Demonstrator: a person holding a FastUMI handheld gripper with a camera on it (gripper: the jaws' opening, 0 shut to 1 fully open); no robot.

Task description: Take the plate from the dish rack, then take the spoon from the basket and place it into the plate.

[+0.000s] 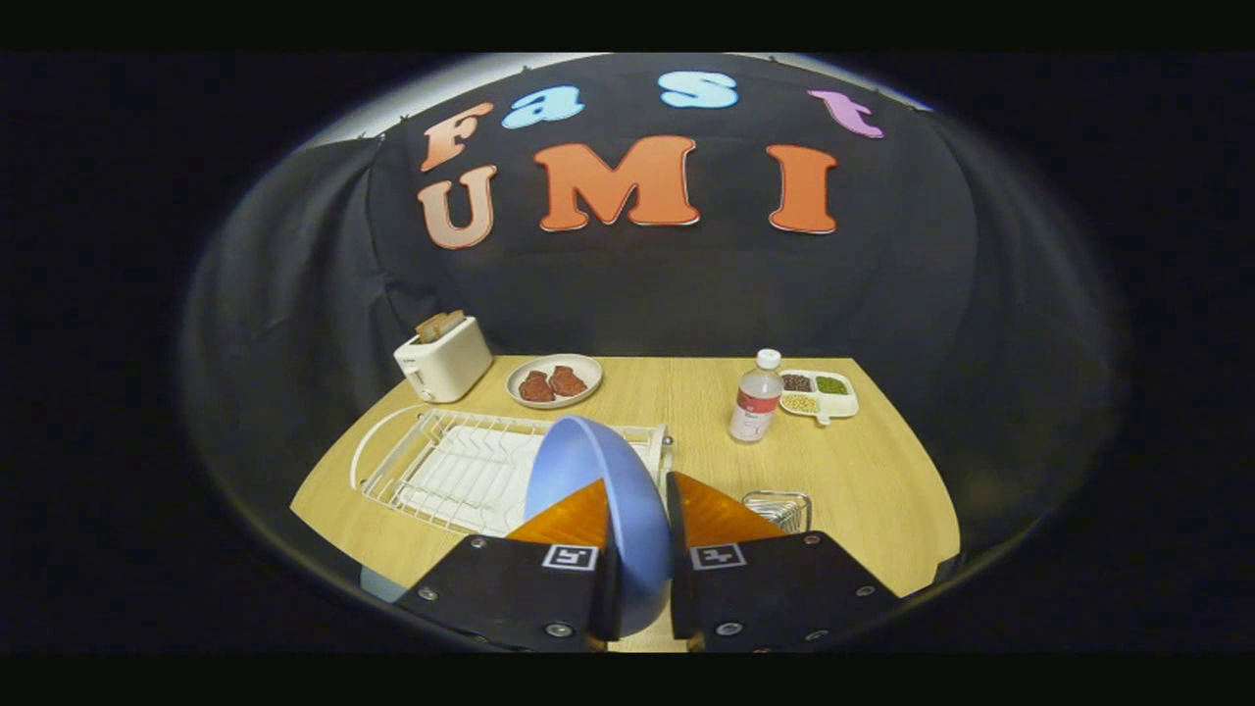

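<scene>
Claw [642, 549]: pressed on the blue plate [598, 490] from both sides, one finger on each face; the plate stands on edge between them, its rim rising ahead of the fingertips.
Plate position: held in the air, at the near right corner of the dish rack [461, 471], apparently clear of the rack wires, though the contact point is hidden behind the plate itself.
Dish rack: white wire, on the tabletop [882, 490]; its visible slots hold nothing.
Basket [779, 510]: small wire basket just right of the dish rack, partly hidden by the right finger. The spoon cannot be made out in it.
Water bottle [755, 397]: upright, beyond the basket, well right of the dish rack.
Divided snack dish [819, 392]: just right of the bottle, holding beans or grains.
Meat plate [554, 380]: beyond the dish rack's far edge, holding two dark red pieces.
Toaster [443, 358]: white, beyond the dish rack's far left corner, bread in its slots.
Stage, judged: plate is out of the rack and not yet set down; spoon step not begun.
Risk 1: an edge-on grip on a smooth plate may slip or pivot when tilted flat.
Risk 2: the lower rim may catch a rack wire or the basket, since the plate blocks the view ahead.
Risk 3: setting down too close to the basket would crowd the spoon pickup.
</scene>
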